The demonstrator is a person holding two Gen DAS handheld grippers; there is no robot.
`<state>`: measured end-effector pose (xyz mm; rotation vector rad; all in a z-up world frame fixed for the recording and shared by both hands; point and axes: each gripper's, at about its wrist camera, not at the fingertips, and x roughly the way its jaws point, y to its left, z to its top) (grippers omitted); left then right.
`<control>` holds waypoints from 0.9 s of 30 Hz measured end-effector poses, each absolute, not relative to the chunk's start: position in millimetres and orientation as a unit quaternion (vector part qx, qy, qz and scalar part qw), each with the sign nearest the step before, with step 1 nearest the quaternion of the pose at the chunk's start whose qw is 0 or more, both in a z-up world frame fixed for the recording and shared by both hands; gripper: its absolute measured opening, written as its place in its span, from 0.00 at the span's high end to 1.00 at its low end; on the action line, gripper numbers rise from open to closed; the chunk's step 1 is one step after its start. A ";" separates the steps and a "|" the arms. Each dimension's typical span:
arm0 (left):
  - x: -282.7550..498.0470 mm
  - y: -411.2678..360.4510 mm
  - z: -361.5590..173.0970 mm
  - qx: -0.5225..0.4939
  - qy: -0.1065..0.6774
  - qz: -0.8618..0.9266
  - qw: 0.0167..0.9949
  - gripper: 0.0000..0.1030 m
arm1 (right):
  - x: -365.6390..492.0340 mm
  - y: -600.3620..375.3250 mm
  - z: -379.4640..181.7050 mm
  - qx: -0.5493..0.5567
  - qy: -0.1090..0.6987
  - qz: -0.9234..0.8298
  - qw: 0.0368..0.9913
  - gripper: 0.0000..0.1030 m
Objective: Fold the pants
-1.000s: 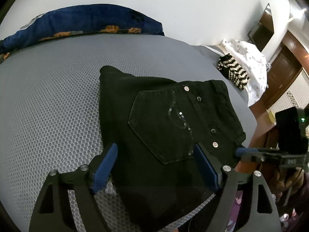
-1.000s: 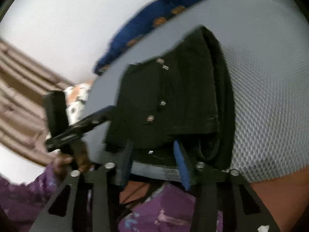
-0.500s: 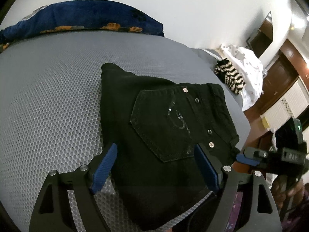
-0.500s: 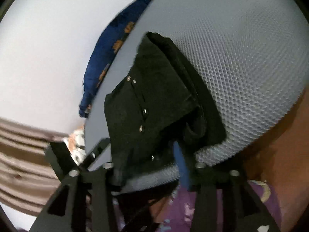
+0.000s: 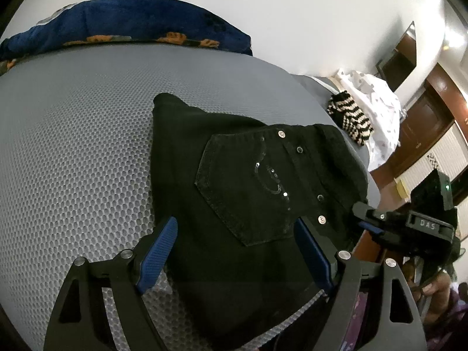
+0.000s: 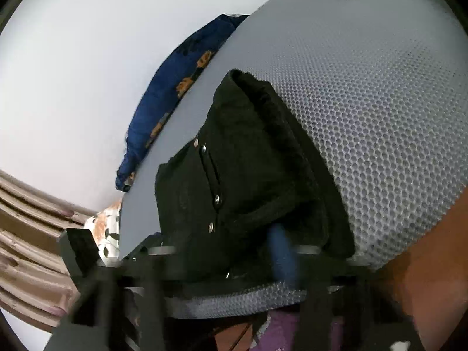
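Black folded pants [image 5: 248,181] lie on the grey mesh bed cover [image 5: 73,161], back pocket up, near the bed's edge. My left gripper [image 5: 235,251] hovers over their near end, open wide, blue pads on either side and not touching the cloth. In the left wrist view my right gripper [image 5: 365,222] sits at the waistband corner by the edge. In its own blurred view the right gripper [image 6: 231,245] has its jaws closing on the near edge of the pants [image 6: 242,161]. One blue finger [image 6: 280,248] shows against the fabric; the other is hidden behind it.
A blue patterned pillow [image 5: 125,29] lies along the wall at the back. A striped knitted item [image 5: 351,120] and white cloth [image 5: 377,102] sit at the far right of the bed. The bed edge drops to a brown floor [image 6: 433,263]. A person's purple garment [image 6: 292,330] is below.
The right gripper has rolled and its jaws have narrowed onto the pants' edge, where half a second ago they stood wider. The left gripper and the pants have hardly moved.
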<state>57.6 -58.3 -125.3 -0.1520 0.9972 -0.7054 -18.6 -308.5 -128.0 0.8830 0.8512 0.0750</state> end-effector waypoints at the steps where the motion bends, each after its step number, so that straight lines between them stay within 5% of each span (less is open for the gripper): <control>1: 57.9 -59.4 -125.0 -0.071 0.468 -0.331 0.816 0.20 | -21.1 -313.4 -125.5 0.414 0.394 0.044 0.819 0.84; 10: 56.8 -57.8 -119.3 -0.065 0.468 -0.334 0.816 0.20 | -47.7 -314.5 -100.0 0.449 0.369 0.091 0.809 0.87; 16: 55.8 -63.3 -127.7 -0.044 0.468 -0.331 0.818 0.20 | -57.4 -329.9 -150.0 0.485 0.401 0.065 0.774 0.92; 27: 51.1 -67.0 -136.4 -0.037 0.456 -0.316 0.831 0.20 | -60.3 -332.2 -148.9 0.466 0.410 0.075 0.780 0.93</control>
